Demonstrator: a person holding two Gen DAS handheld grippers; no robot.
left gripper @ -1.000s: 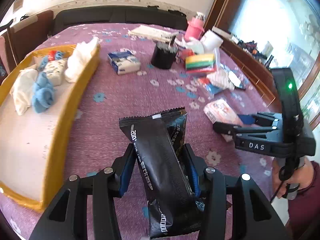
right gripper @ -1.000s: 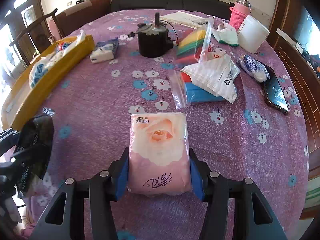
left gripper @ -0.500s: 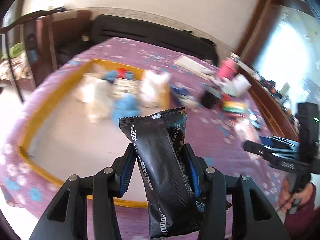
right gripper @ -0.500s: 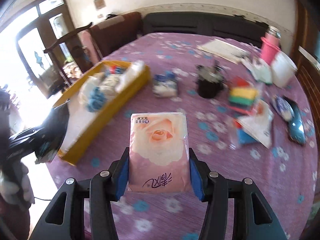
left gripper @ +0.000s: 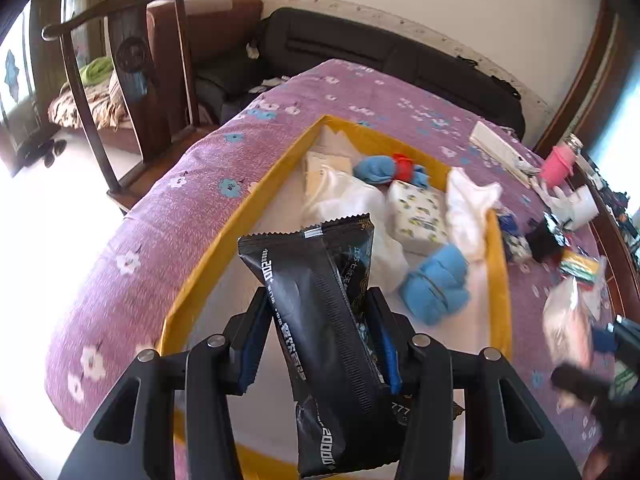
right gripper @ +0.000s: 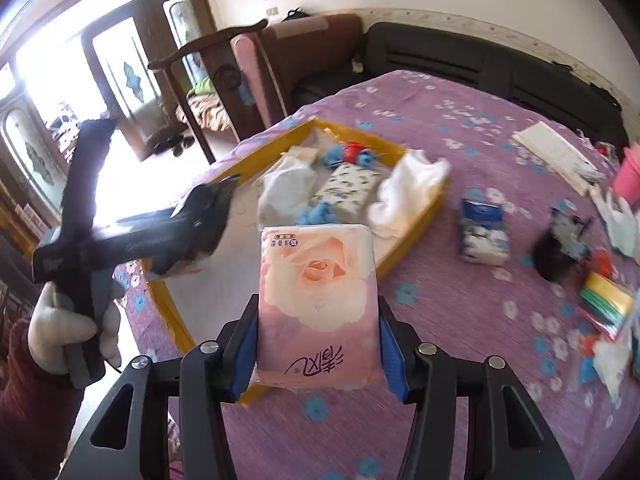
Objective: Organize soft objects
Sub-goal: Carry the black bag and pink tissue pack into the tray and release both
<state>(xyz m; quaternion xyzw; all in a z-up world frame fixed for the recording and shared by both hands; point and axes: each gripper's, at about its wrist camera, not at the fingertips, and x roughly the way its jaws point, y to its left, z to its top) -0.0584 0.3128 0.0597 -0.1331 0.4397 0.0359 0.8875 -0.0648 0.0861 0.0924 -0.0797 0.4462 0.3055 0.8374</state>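
Note:
My left gripper (left gripper: 320,332) is shut on a long black foil packet (left gripper: 320,320), held tilted above the near end of the yellow tray (left gripper: 224,252). The tray holds white cloths (left gripper: 352,204), blue sock rolls (left gripper: 436,284) and a patterned tissue pack (left gripper: 418,212). My right gripper (right gripper: 318,334) is shut on a pink rose-print tissue pack (right gripper: 318,300), above the purple cloth just right of the yellow tray (right gripper: 412,240). In the right wrist view the left gripper (right gripper: 208,216) with its black packet hangs over the tray's near left part, held by a gloved hand (right gripper: 60,320).
A blue-white tissue pack (right gripper: 482,232), a black pot (right gripper: 556,252), stacked coloured sponges (right gripper: 608,296), plastic bags and a pink bottle (left gripper: 558,160) lie on the flowered purple tablecloth (right gripper: 460,308) to the right. A wooden chair (left gripper: 120,80) stands beyond the table's left edge.
Both grippers have swung left from the cluttered middle of the table toward the yellow tray, each keeping its load. The left one now hangs over the tray; the right one is beside it.

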